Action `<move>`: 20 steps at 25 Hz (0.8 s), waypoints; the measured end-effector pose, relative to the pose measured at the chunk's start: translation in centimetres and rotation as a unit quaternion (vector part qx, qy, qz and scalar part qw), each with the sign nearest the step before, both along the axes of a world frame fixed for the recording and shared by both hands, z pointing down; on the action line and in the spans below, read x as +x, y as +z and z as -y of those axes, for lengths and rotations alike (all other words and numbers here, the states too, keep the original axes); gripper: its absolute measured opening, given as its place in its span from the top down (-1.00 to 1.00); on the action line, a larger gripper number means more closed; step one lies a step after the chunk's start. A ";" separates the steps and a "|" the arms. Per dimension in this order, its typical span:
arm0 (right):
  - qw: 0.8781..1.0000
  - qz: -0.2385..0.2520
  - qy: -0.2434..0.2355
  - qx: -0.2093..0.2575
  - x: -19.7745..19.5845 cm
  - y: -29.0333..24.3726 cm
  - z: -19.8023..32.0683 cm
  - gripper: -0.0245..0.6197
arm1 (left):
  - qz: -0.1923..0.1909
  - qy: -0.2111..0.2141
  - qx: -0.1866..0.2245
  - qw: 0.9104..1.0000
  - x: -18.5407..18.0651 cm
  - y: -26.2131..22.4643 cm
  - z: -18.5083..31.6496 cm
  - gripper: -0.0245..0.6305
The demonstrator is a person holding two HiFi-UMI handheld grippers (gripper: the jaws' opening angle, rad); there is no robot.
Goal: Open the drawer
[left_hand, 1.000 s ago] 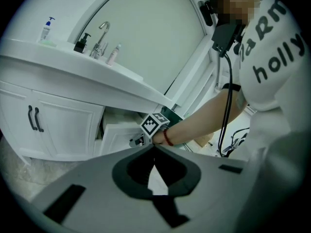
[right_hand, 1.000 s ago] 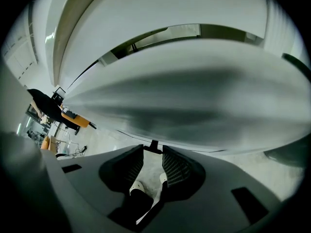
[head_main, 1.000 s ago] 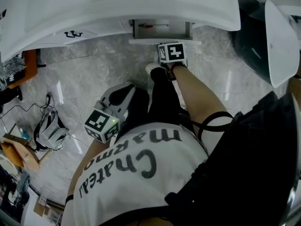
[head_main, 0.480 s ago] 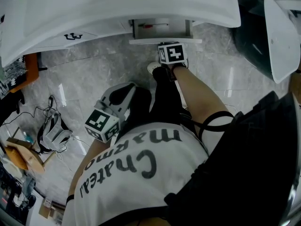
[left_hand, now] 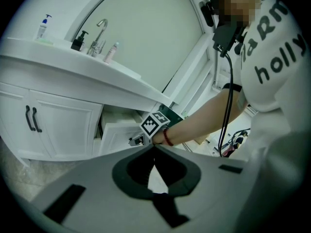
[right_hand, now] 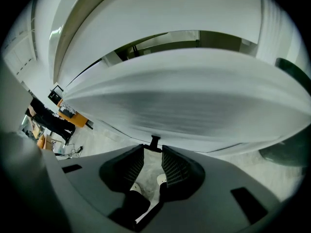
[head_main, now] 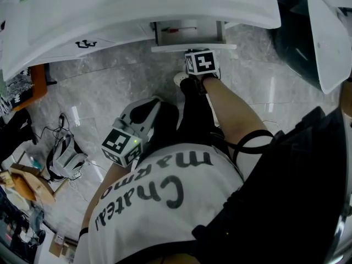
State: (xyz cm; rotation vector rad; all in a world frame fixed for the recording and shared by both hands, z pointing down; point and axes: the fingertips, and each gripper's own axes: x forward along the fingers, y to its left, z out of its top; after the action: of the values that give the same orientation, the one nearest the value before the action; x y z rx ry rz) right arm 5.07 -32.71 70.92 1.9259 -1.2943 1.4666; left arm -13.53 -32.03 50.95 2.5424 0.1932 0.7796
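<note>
drawer [head_main: 165, 48]: white | drawer handle [right_hand: 154, 142]: black | floor [head_main: 110, 87]: grey marble, pale veins | right gripper [right_hand: 153, 148]: grey body, black ribbed pads | marker cube [head_main: 201, 61]: black-and-white squares | shirt [head_main: 159, 202]: white, dark lettering | bracelet [left_hand: 167, 138]: red | cabinet pulls [left_hand: 31, 119]: black

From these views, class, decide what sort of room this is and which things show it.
Most likely a bathroom: a white vanity counter with a tap and pump bottles, an arched mirror behind, and cabinet doors below.
</note>
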 end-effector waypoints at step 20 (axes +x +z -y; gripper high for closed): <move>0.989 0.059 -0.036 -0.132 -5.9 3.1 -7.6 0.89 | -0.006 -0.005 0.014 1.000 -0.9 -1.6 0.9 0.90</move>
State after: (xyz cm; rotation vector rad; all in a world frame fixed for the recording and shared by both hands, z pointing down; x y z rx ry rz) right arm -0.78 -25.13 74.07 1.6288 -1.1407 1.6452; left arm -14.40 -32.98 49.37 2.5724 0.1745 0.7668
